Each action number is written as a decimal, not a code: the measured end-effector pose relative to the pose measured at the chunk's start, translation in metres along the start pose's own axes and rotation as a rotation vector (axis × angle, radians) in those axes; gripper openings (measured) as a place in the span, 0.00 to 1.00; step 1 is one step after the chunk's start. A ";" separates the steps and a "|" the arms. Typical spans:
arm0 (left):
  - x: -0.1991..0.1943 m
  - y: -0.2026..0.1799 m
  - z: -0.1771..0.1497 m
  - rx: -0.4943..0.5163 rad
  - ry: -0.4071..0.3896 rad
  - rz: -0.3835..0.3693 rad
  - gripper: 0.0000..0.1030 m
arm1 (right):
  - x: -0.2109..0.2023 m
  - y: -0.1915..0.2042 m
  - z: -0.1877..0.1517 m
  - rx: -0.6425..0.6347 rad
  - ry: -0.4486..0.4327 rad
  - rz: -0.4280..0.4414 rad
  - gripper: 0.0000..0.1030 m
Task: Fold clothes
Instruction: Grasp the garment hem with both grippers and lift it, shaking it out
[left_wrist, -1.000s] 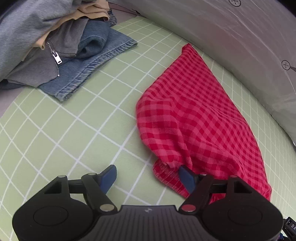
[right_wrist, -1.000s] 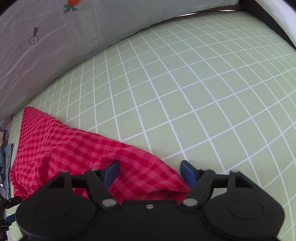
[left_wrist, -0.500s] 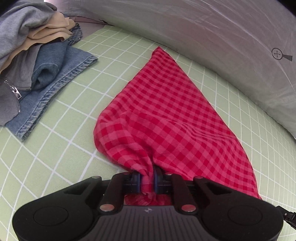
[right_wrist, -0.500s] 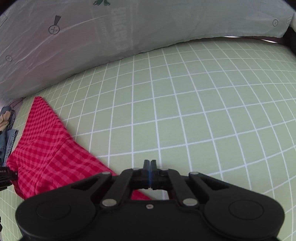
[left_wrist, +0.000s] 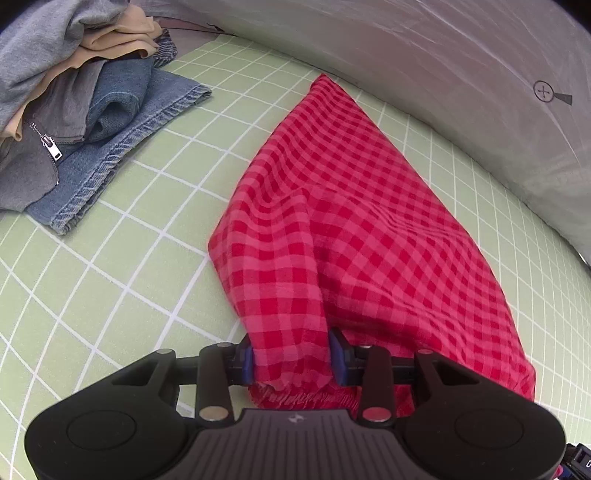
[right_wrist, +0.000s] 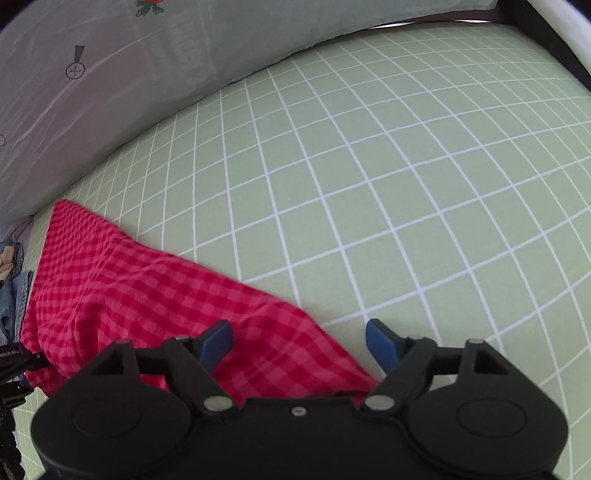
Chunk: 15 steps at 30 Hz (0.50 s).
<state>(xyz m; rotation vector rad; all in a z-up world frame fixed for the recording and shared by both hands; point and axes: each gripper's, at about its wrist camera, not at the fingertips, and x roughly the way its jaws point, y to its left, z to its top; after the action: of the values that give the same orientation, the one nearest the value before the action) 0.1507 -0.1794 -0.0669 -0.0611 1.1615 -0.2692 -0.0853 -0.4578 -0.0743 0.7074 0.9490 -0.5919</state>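
A red checked cloth (left_wrist: 351, 221) lies on the green grid sheet (left_wrist: 110, 277), running from the far backdrop toward me. My left gripper (left_wrist: 291, 358) has its blue pads partway apart, with the cloth's near hem bunched between them and touching both; the fabric rises slightly toward the pads. In the right wrist view the same cloth (right_wrist: 147, 295) spreads to the left. My right gripper (right_wrist: 301, 341) is wide open, its left pad over the cloth's near corner and its right pad over bare sheet (right_wrist: 369, 203), holding nothing.
A pile of clothes sits at the far left: blue jeans (left_wrist: 129, 147), a grey zipped garment (left_wrist: 29, 166) and a beige piece (left_wrist: 122, 33). A pale grey backdrop (left_wrist: 443, 74) borders the far side. A dark frame edge (right_wrist: 546, 37) bounds the sheet's right end.
Both grippers closed on the cloth half a second ago. Since then the right has opened fully and the left pads have spread partway, with the cloth still between them.
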 end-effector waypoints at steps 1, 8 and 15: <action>-0.001 0.000 -0.001 0.005 0.000 0.001 0.39 | 0.000 0.001 -0.001 -0.004 0.005 0.002 0.78; -0.004 -0.003 -0.011 0.037 -0.002 0.007 0.39 | 0.003 0.015 0.004 -0.133 0.014 0.019 0.04; -0.004 -0.009 -0.014 0.059 -0.004 0.017 0.39 | -0.047 0.032 0.070 -0.313 -0.295 0.014 0.03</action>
<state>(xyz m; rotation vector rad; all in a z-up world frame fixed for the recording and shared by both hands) 0.1347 -0.1860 -0.0670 0.0007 1.1492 -0.2881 -0.0478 -0.4843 0.0037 0.3348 0.7388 -0.5039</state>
